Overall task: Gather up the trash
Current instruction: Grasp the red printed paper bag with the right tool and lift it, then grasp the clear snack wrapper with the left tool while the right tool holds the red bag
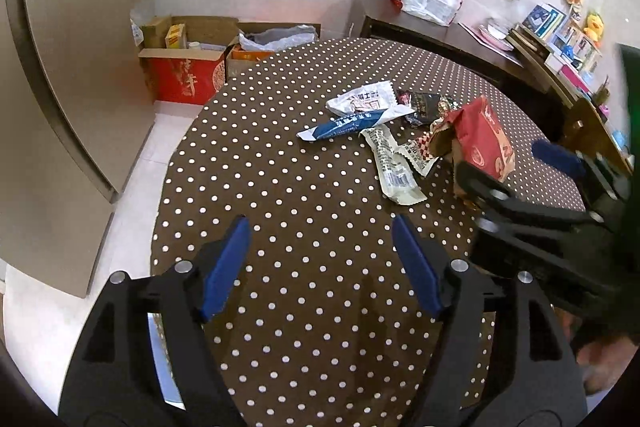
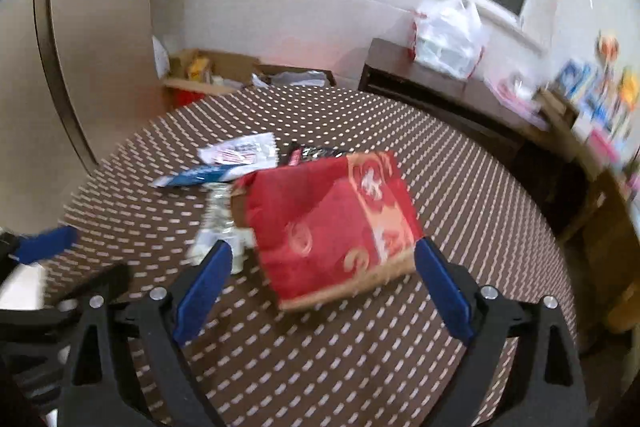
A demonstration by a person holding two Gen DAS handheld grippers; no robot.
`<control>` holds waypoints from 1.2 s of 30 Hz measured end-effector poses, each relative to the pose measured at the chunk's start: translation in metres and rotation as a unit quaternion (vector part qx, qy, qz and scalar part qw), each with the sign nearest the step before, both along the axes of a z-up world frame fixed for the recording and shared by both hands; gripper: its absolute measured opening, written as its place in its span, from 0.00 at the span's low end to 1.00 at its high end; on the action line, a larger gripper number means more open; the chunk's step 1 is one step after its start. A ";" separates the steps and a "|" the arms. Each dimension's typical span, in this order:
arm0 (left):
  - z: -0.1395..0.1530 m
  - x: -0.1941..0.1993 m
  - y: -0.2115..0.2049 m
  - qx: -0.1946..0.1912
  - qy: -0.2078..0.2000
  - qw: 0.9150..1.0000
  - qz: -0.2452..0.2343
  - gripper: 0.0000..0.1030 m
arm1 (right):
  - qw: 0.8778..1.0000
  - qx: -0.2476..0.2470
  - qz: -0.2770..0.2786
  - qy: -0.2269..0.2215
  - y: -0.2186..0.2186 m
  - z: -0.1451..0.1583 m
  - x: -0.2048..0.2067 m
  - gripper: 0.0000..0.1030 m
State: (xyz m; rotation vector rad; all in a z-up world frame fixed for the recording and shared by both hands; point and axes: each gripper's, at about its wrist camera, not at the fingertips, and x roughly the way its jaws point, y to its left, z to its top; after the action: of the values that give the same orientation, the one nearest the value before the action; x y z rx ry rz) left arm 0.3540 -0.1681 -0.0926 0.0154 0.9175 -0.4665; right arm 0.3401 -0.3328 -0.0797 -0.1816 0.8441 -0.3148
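Red paper bag (image 2: 332, 223) lies between wide-open right gripper (image 2: 320, 287) pads, seemingly untouched — close squarely on bag edge; left gripper (image 1: 320, 267) open, empty — take wrappers (image 1: 394, 163).

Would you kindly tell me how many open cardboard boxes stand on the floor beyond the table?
2: a red-fronted cardboard box by the left wall, and a brown one holding crumpled plastic right beside it. The table may hide others.
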 end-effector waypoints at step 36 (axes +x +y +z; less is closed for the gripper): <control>-0.019 0.045 -0.083 0.047 -0.006 0.996 -0.071 0.15 | 0.975 0.212 -0.021 -0.053 -0.106 -0.004 -0.030 0.65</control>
State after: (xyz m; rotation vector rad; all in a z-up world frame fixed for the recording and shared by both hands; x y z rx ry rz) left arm 0.3994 -0.2508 -0.1112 0.1703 0.9302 -0.5545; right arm 0.3104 -0.4391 -0.0838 0.2505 0.7909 -0.1749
